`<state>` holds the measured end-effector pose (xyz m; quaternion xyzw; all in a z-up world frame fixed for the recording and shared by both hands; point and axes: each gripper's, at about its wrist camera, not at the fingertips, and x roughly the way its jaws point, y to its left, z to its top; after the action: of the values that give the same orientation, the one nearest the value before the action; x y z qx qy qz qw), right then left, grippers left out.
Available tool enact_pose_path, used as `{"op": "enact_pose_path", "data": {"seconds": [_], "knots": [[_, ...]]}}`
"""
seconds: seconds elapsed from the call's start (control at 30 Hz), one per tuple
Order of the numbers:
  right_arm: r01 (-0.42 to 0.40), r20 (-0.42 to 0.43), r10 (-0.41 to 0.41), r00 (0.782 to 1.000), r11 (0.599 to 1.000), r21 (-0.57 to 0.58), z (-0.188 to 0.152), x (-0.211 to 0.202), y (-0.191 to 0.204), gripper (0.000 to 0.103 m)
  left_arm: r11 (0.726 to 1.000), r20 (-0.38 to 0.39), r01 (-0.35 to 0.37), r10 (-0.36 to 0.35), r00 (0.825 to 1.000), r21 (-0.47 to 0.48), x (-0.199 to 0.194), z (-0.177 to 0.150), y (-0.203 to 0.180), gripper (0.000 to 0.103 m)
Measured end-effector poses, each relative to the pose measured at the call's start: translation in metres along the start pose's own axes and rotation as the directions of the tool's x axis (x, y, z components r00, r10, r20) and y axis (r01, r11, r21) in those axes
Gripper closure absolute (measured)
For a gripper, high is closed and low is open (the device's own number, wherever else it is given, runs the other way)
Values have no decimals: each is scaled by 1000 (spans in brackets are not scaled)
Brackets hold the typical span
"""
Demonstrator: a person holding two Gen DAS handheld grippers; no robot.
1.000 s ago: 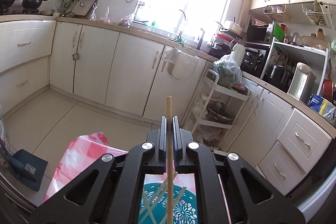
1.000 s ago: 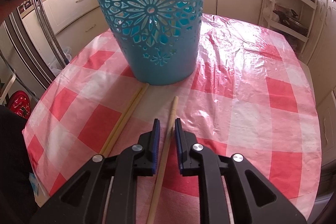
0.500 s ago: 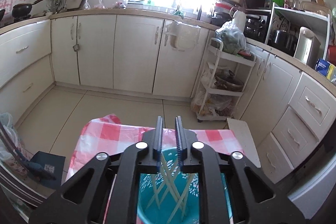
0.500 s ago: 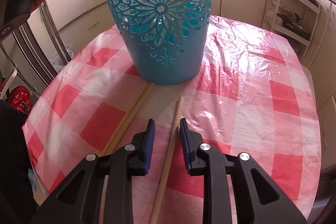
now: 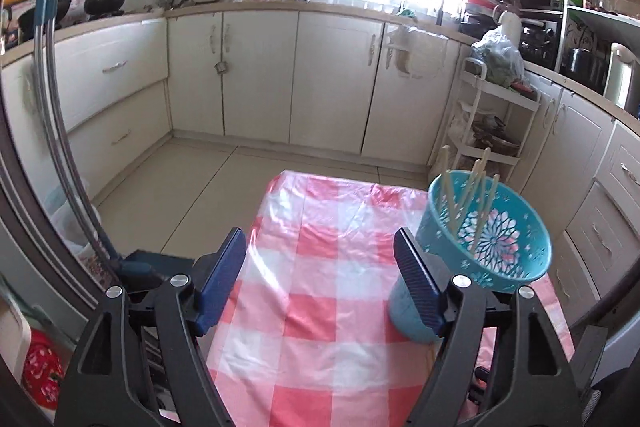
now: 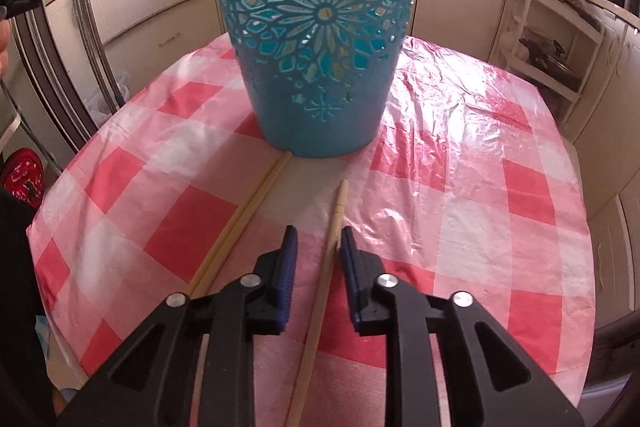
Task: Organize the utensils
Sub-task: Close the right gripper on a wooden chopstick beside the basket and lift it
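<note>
Your right claw (image 6: 316,247) sits low over the counter (image 6: 480,195) with its red-and-white checked plastic cover, and a pale, slender wooden chopstick (image 6: 326,267) lies between its two blue pads, running from under the claw out ahead of the tips. The jaws have just been closing and the gap is narrow, yet bare cover shows on the left side of the stick, so by the look of it the pads are not yet pressing: count that claw as not clamped. The stick lies nearer the right pad, so a squeeze from here may push it sideways or roll it on the slick, wrinkled plastic instead of catching it. If the tips drag, they could also snag the cover. Just left of this claw lie two more pale wooden chopsticks (image 6: 240,223), side by side, their far ends touching the foot of the teal cut-out plastic basket (image 6: 316,39) straight ahead; a sideways nudge could knock them. That basket is light and tall, so a stick brought in low could strike its wall and tip it. Your left claw (image 5: 320,275) hangs released and empty, its jaws having just been opening, with the basket to its right and several chopsticks (image 5: 466,203) standing inside.
</note>
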<state>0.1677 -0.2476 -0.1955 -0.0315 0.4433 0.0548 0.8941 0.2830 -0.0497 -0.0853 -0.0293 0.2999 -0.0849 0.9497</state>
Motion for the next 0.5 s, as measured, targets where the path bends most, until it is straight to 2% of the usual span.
{"op": "enact_pose_path", "data": {"seconds": [0.07,0.17,0.2,0.3,0.33,0.4,0.5], "knots": [[-4,-21,4,1000,1000,24,0,-1,-4,89,1000,-20,-4,3,1000,-11,3,-4,7,30],[-18,-48,21,999,997,75,-3,-4,-16,87,1000,7,-10,10,1000,10,-2,-4,9,30],[-15,-54,19,998,997,74,-3,-4,-18,84,1000,18,-10,9,1000,17,-5,-4,9,30],[13,-51,-11,999,999,42,-4,-4,-13,83,999,27,-9,8,1000,33,-8,-4,4,30],[17,-49,-15,999,999,36,-4,-4,-12,86,999,28,-8,7,1000,41,-8,-3,1,30],[13,-50,-11,999,999,38,-4,-5,-11,97,998,30,-9,8,1000,55,-8,-4,-5,30],[6,-15,-5,1000,998,68,-2,-13,-17,97,997,29,-15,13,999,71,-7,-6,-9,27]]}}
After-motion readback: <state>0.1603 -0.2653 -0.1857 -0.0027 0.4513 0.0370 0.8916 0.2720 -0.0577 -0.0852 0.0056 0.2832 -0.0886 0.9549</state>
